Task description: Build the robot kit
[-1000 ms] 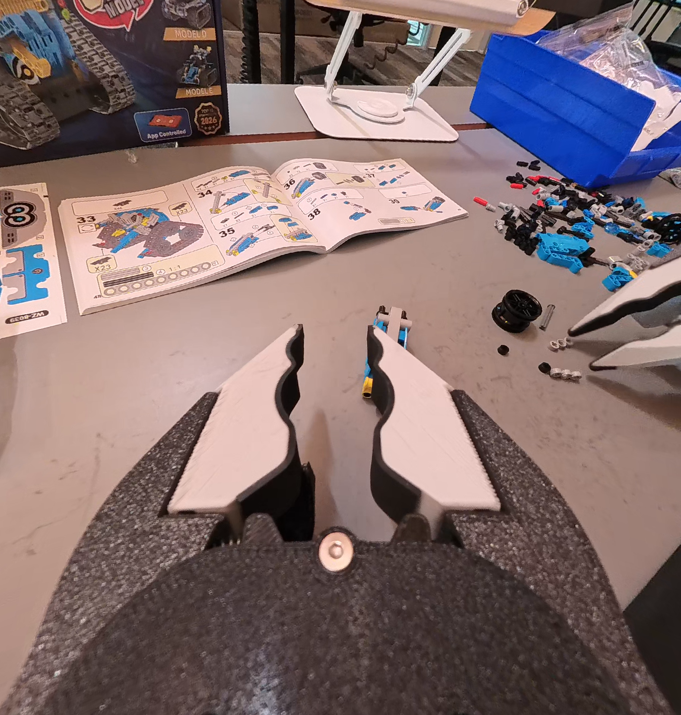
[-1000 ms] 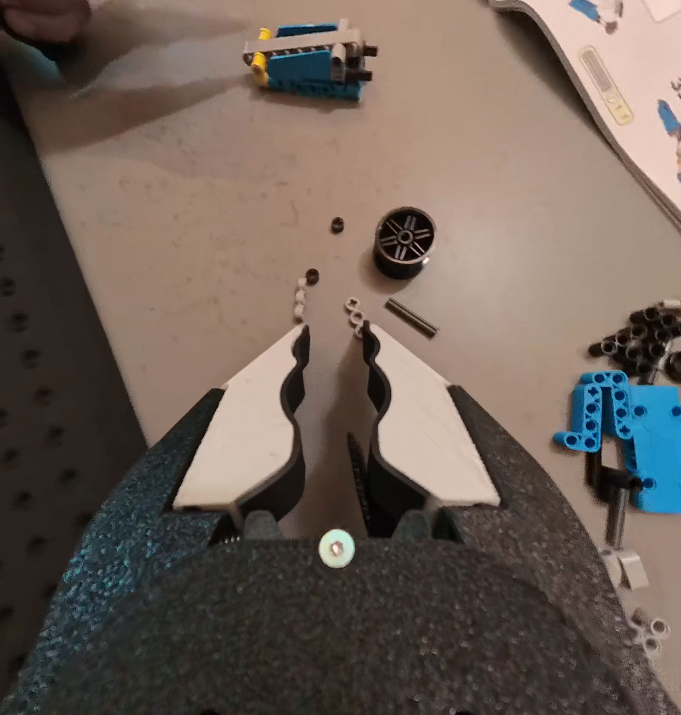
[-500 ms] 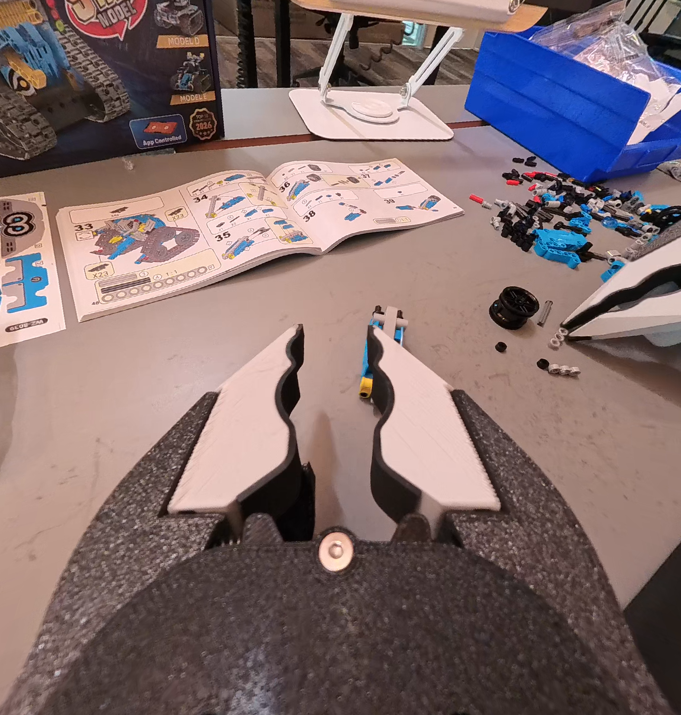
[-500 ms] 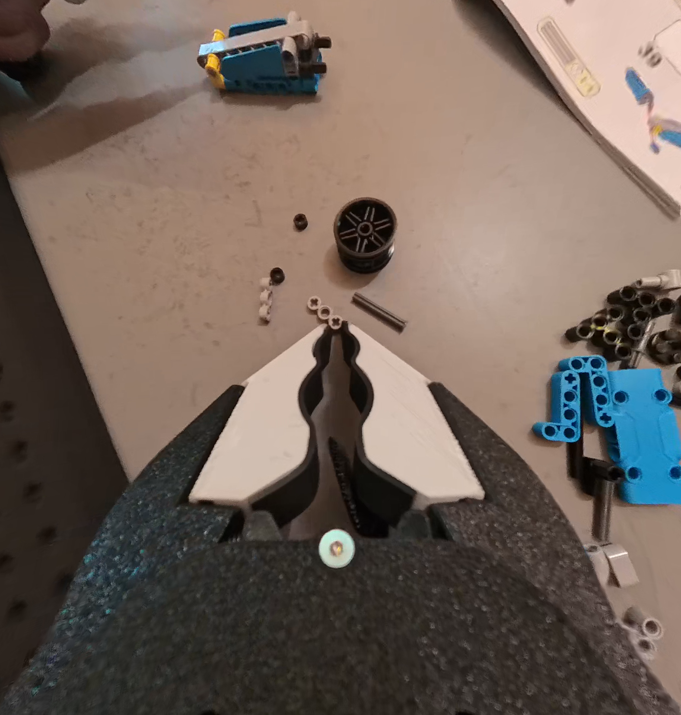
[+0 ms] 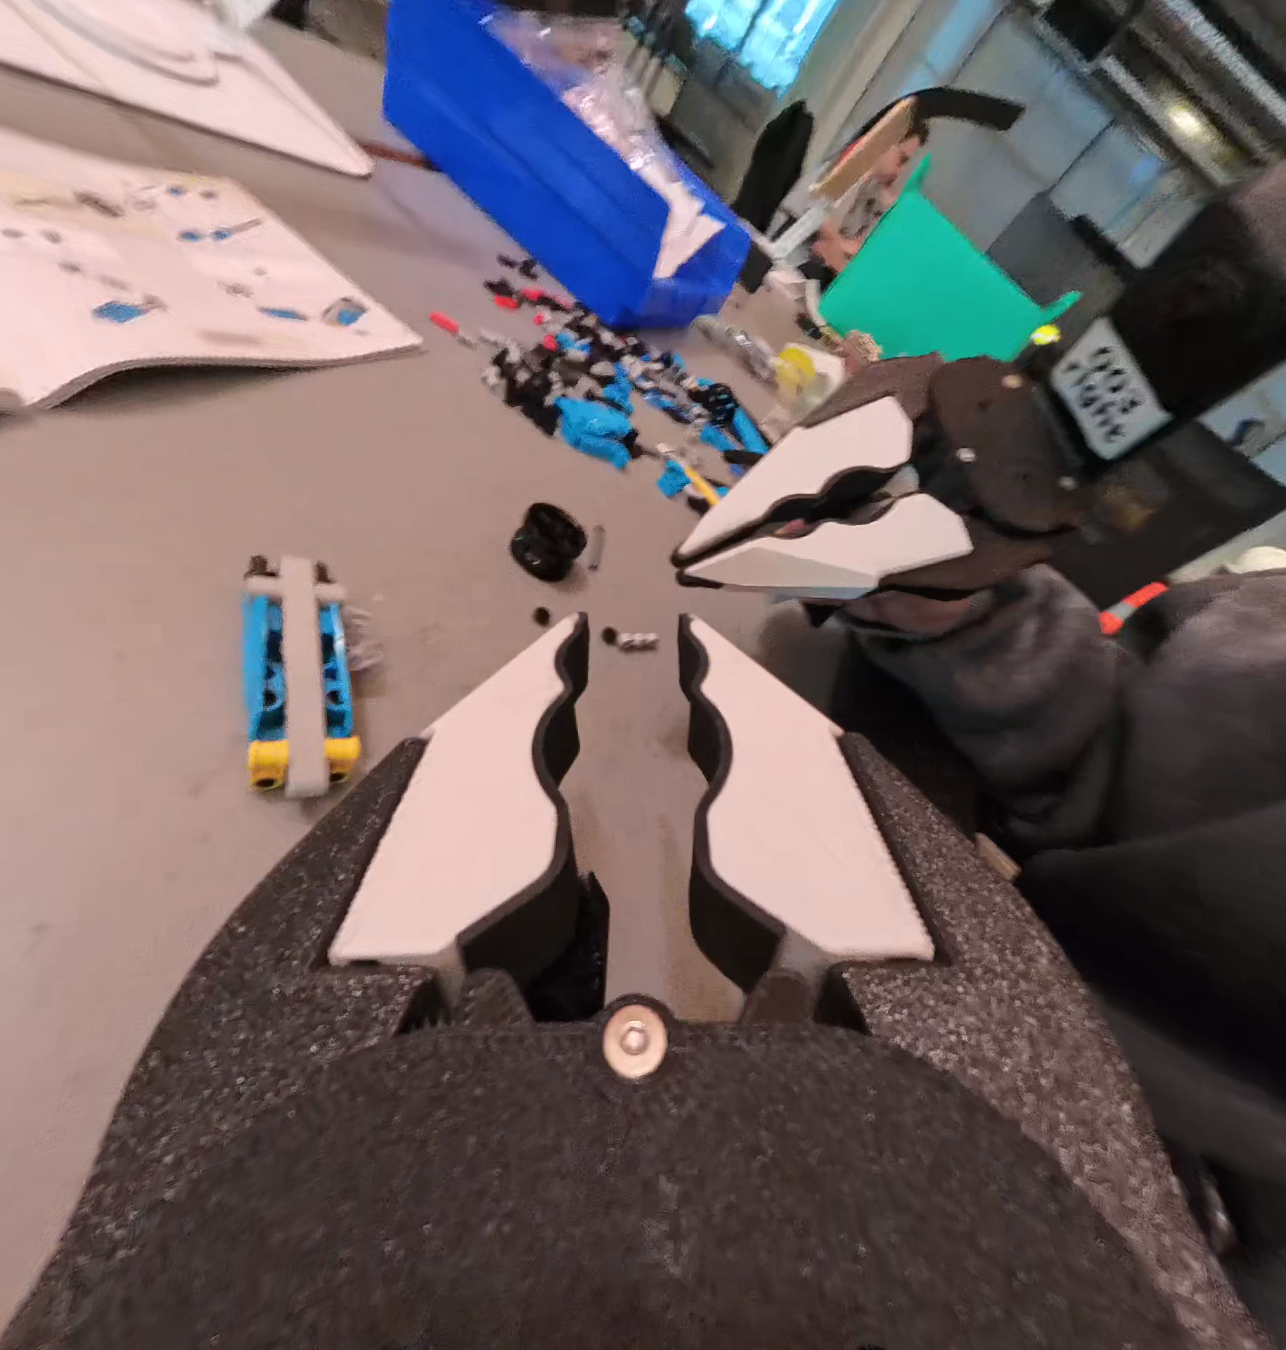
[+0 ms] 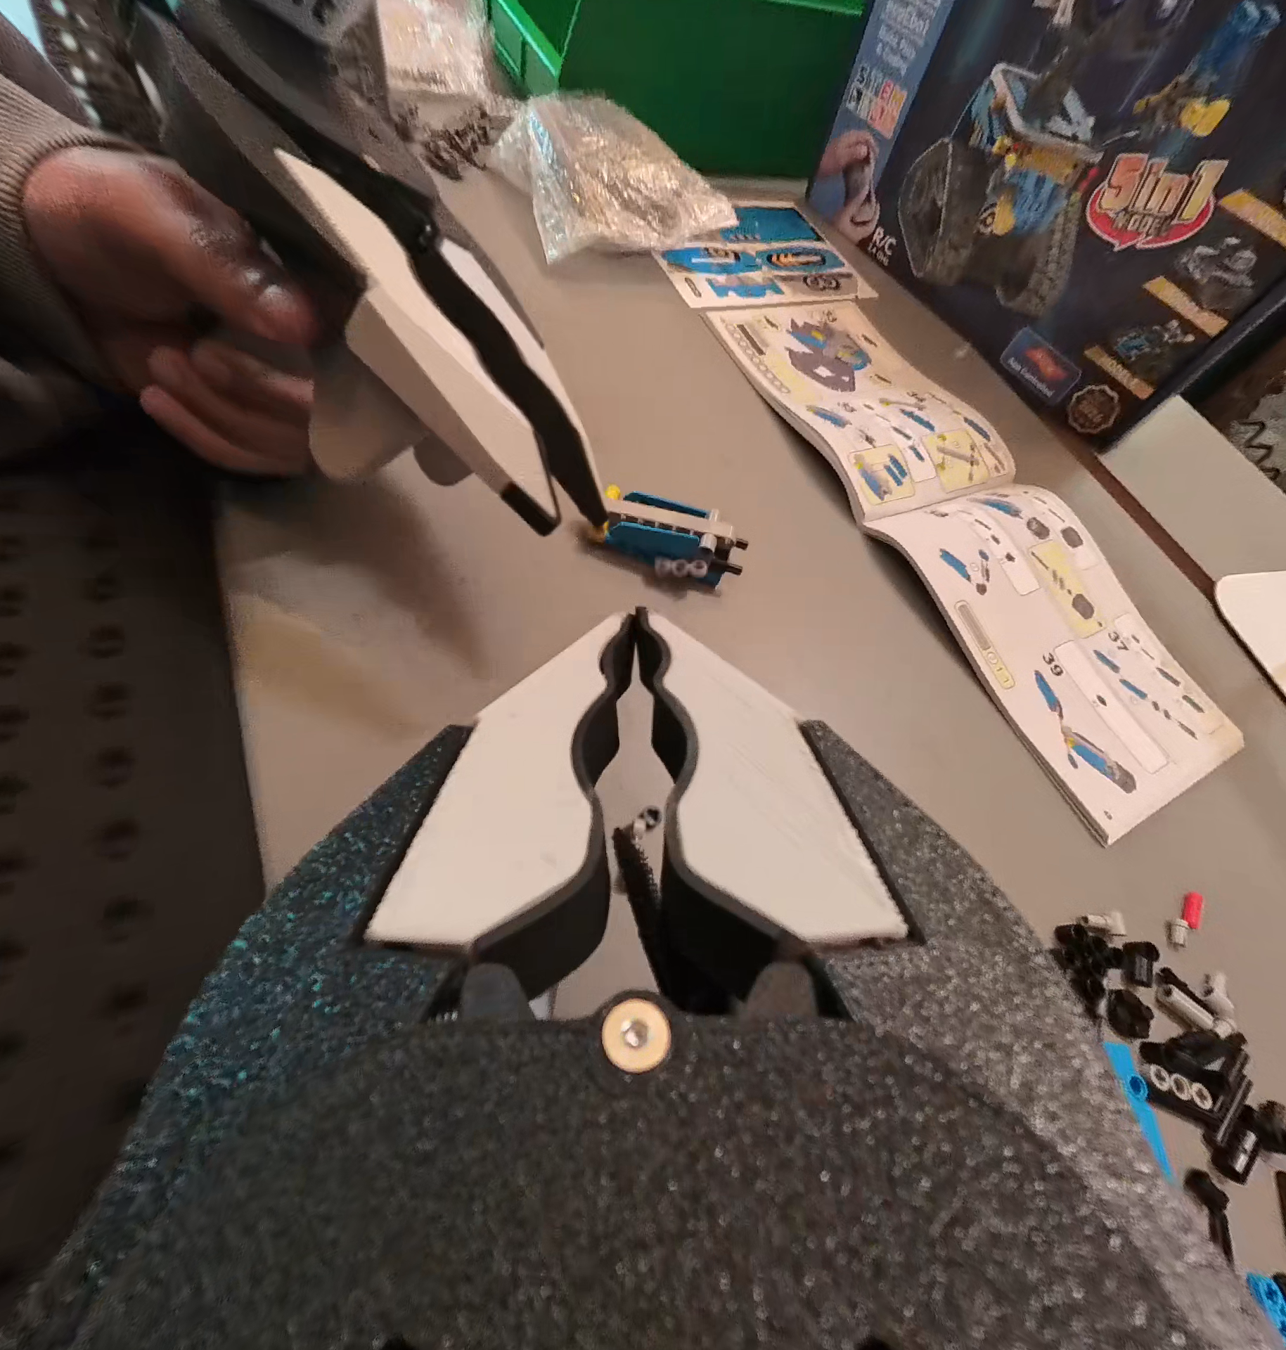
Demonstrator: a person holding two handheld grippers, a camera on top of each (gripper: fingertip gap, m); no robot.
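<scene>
My left gripper (image 5: pixel 632 621) is open and empty, low over the grey table (image 5: pixel 114 950). A small grey three-hole connector (image 5: pixel 638 641) and a black bush (image 5: pixel 609 634) lie on the table just beyond its tips, touching neither pad. A blue, grey and yellow beam assembly (image 5: pixel 300 679) lies to its left. My right gripper (image 6: pixel 636 614) is shut, and nothing shows between its tips in either view (image 5: pixel 680 570). A second grey connector (image 6: pixel 680 570) shows blurred beside the assembly (image 6: pixel 654 529), clear of the right tips. The left gripper (image 6: pixel 559 515) points at the assembly's yellow end.
A black wheel (image 5: pixel 548 540) and a short axle (image 5: pixel 599 544) lie past the left tips. Loose parts (image 5: pixel 603 394), a blue bin (image 5: pixel 552 182), an open booklet (image 6: pixel 990 584), a sticker sheet (image 6: pixel 756 263), a plastic bag (image 6: pixel 603 175) and a kit box (image 6: pixel 1063 146) ring the table. A hand (image 6: pixel 187 292) holds the left gripper. Less than 4 cm separates the two grippers' tips. The right tips stand about 8 cm off the black wheel (image 5: pixel 548 540).
My right pads came together at a grey connector, which left the tips and now shows by the blue assembly. Both grippers swung round. The left jaws narrowed a little and stay open.
</scene>
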